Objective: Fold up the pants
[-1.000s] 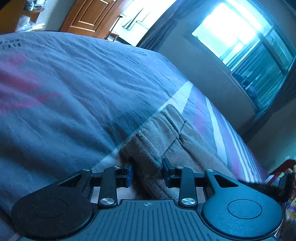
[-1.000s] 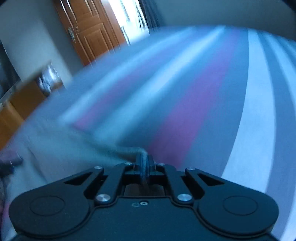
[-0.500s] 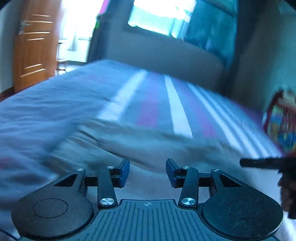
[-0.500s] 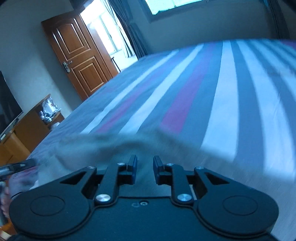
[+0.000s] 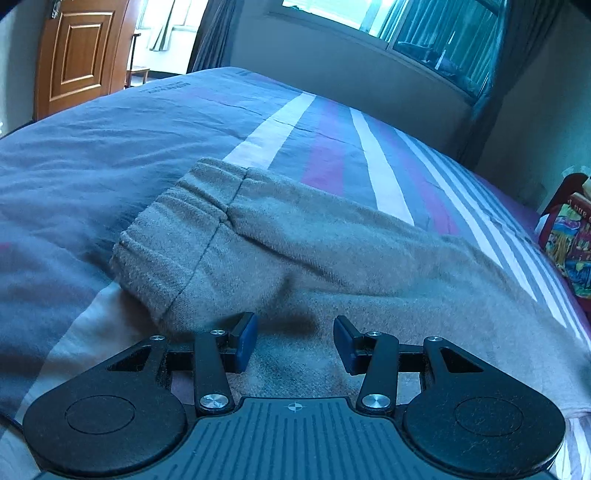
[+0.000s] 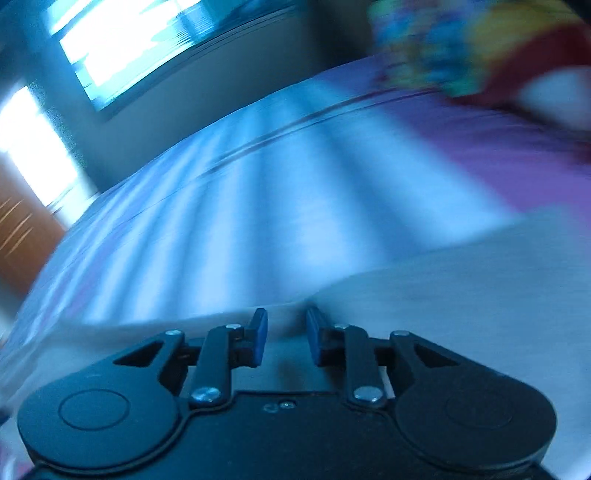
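Observation:
Grey fleece pants [image 5: 314,254] lie on the striped bed cover [image 5: 122,147], the ribbed waistband [image 5: 173,236] at the left and the legs running off to the right. My left gripper [image 5: 295,341] hovers just over the near part of the pants, jaws apart, nothing between its blue pads. In the blurred right wrist view the pants [image 6: 461,291] show as a pale grey band across the lower right. My right gripper [image 6: 286,338] sits above their edge with a narrow gap between the pads and no cloth in it.
The bed cover [image 6: 258,206] has white, grey and purple stripes. A colourful bag or box [image 5: 570,243] stands off the bed's right side, also a blurred colourful bag [image 6: 443,44]. A wooden door [image 5: 77,55] and a window [image 5: 424,33] lie beyond the bed.
Both grippers have let go of the pants and opened. The left one rolled level and drew back a little. The right one swept fast to the right along the pants.

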